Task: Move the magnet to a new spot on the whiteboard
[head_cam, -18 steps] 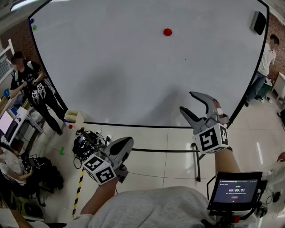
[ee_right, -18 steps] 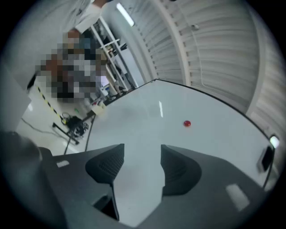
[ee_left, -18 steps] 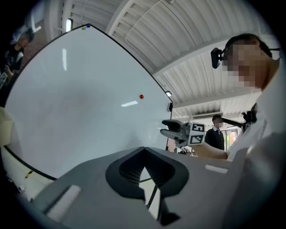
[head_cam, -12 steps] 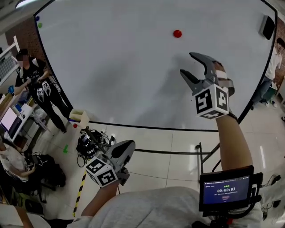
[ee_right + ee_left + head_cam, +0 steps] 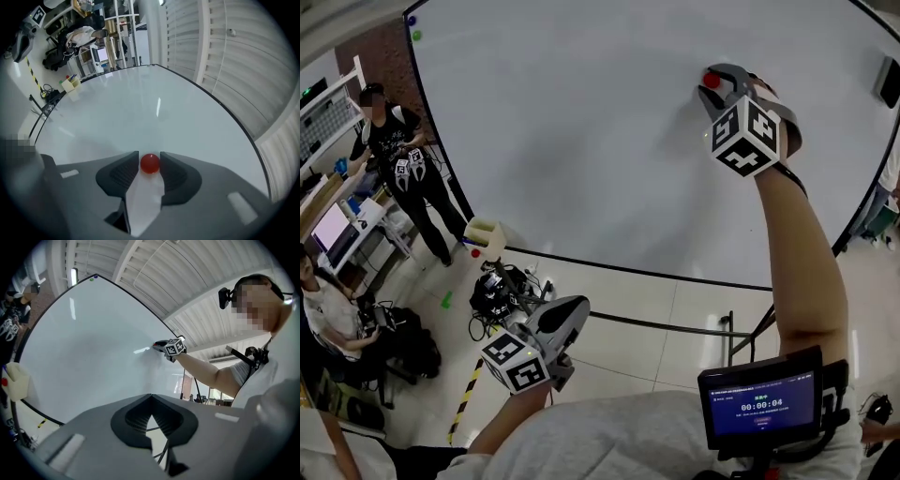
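A round red magnet (image 5: 712,81) (image 5: 150,163) sits on the large whiteboard (image 5: 581,141) (image 5: 140,112) at its upper right. My right gripper (image 5: 719,82) (image 5: 150,165) is raised against the board, and its two jaw tips hold the magnet from both sides, touching it. Down low in front of my body, away from the board, my left gripper (image 5: 569,313) (image 5: 151,398) is shut with nothing in it. The left gripper view shows the whiteboard (image 5: 93,348) with the right gripper (image 5: 163,346) at its surface.
A blue magnet (image 5: 412,20) and a green magnet (image 5: 417,36) sit at the board's top left corner, a black eraser (image 5: 890,81) at its right edge. A pale box (image 5: 486,236) hangs at the lower left corner. People (image 5: 394,150) and cables (image 5: 502,292) are at the left.
My right gripper rose from below the board's edge up to the red magnet and its jaws narrowed around it. The left gripper stayed low.
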Action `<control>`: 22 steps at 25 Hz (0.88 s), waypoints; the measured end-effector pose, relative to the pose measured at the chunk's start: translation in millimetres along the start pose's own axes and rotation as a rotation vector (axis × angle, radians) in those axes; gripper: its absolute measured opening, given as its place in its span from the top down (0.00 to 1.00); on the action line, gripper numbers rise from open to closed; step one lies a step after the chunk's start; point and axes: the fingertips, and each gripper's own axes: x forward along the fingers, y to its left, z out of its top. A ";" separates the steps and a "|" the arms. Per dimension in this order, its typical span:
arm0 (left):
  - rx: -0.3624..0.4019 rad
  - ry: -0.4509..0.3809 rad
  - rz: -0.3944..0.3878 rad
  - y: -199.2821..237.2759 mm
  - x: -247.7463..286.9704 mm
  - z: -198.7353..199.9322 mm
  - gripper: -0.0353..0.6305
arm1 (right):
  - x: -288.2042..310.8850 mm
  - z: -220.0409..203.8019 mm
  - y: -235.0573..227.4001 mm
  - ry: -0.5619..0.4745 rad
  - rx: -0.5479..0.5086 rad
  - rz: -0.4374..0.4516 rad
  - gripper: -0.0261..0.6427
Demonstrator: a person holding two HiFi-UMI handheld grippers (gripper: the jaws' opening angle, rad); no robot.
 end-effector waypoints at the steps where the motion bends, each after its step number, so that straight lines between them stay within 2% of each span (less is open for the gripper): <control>1: 0.001 0.000 0.001 -0.6 -1.0 1.4 0.95 | 0.6 -0.4 -0.3 -0.001 0.014 0.000 0.77; 6: 0.000 -0.023 -0.003 -11.7 -7.6 12.3 0.95 | -8.4 3.6 -13.2 0.015 0.014 0.005 0.80; 13: -0.011 -0.008 0.013 -2.6 -9.2 1.3 0.95 | -4.6 -5.1 -0.9 0.012 0.093 0.038 0.78; 17: -0.010 -0.006 0.001 -5.3 -6.7 -0.9 0.95 | -35.6 -4.7 -5.4 -0.093 0.296 0.075 0.78; 22: -0.005 -0.016 -0.049 -15.0 2.5 4.4 0.95 | -124.4 4.6 1.0 -0.322 0.552 0.137 0.78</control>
